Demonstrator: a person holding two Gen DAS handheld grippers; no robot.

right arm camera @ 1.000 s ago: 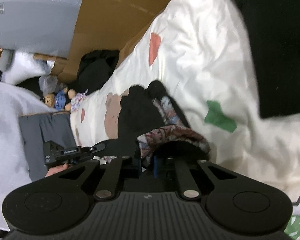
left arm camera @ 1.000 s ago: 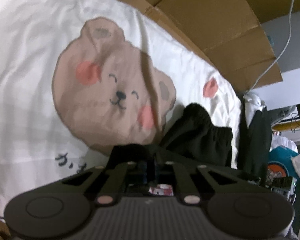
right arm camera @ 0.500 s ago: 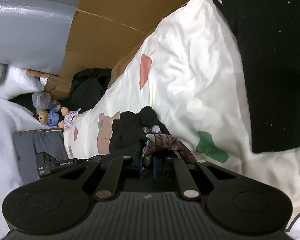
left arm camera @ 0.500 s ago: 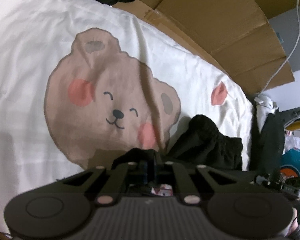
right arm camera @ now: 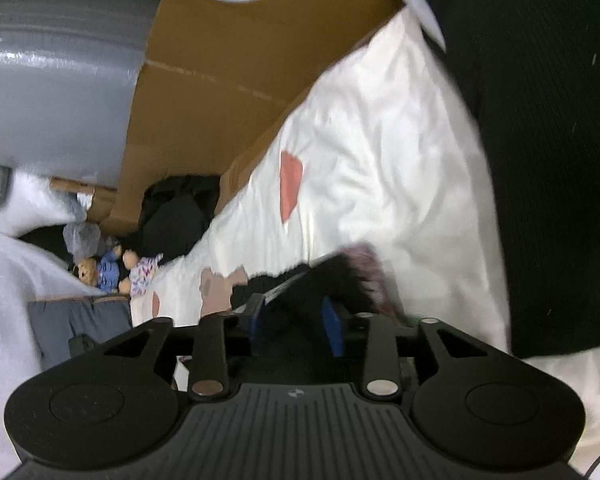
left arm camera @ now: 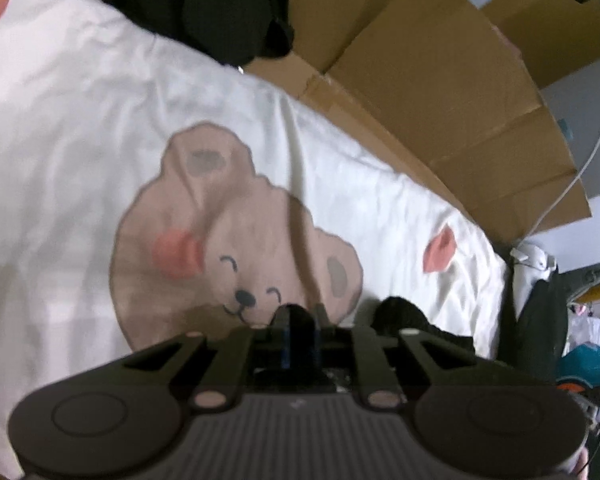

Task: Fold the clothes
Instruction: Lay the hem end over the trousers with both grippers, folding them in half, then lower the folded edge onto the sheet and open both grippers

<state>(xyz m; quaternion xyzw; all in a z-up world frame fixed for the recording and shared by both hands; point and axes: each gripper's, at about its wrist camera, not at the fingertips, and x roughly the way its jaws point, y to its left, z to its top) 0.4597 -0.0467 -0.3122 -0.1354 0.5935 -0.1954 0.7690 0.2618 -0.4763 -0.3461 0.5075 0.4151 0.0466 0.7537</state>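
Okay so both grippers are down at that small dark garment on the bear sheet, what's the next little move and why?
Probably draw both grippers back off the cloth. The right gripper has just been opening, with the dark garment loose between its blue pads; the left gripper has just opened slightly, dark cloth still in its gap. The garment seems to be resting on the bear sheet, so the fold looks placed.
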